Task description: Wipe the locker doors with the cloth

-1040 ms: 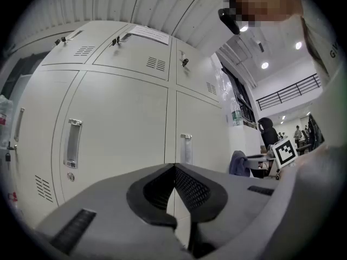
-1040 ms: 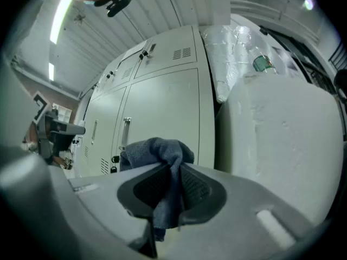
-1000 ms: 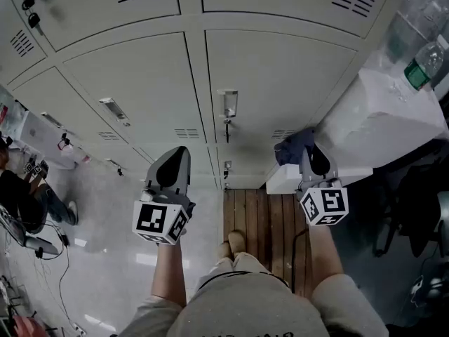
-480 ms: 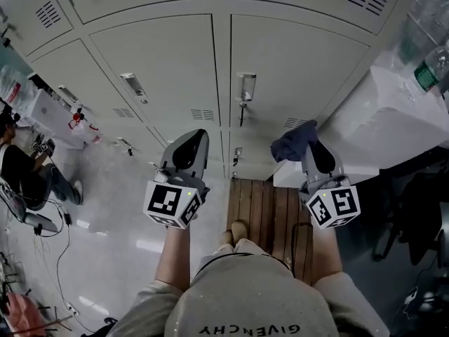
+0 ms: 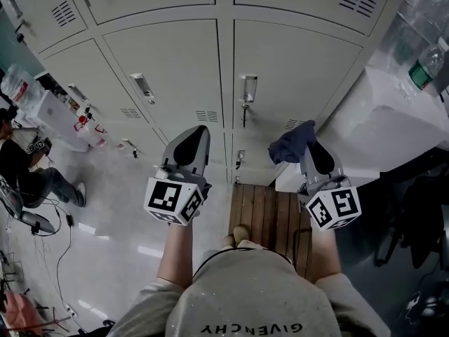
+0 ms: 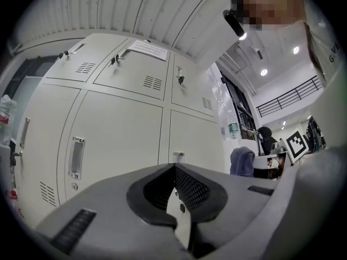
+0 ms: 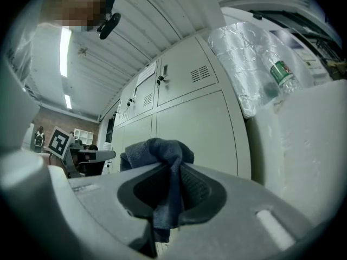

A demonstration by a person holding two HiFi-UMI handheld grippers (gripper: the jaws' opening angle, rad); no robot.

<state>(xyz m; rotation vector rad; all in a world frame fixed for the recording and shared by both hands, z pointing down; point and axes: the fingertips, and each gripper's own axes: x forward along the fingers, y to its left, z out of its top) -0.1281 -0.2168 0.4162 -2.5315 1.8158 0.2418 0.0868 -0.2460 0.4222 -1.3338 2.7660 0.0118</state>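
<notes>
A bank of pale grey locker doors (image 5: 175, 69) fills the upper part of the head view, each door with a handle (image 5: 248, 88) and small vents. My right gripper (image 5: 300, 140) is shut on a dark blue cloth (image 5: 291, 142), which bunches out past the jaw tips a little short of the lockers. In the right gripper view the cloth (image 7: 160, 151) hangs down between the closed jaws. My left gripper (image 5: 196, 133) is shut with nothing in it and points at the lower doors. In the left gripper view the doors (image 6: 119, 140) stand ahead of it.
A white box-like unit (image 5: 382, 128) with a plastic bottle (image 5: 425, 65) on top stands against the lockers at the right. Wooden slats (image 5: 270, 213) lie under my feet. At the far left a person (image 5: 21, 177) sits among cables and clutter.
The view has shifted, so the lockers sit lower and more centred. Both grippers have stayed side by side and moved slightly toward the doors. The cloth remains clamped in the right gripper.
</notes>
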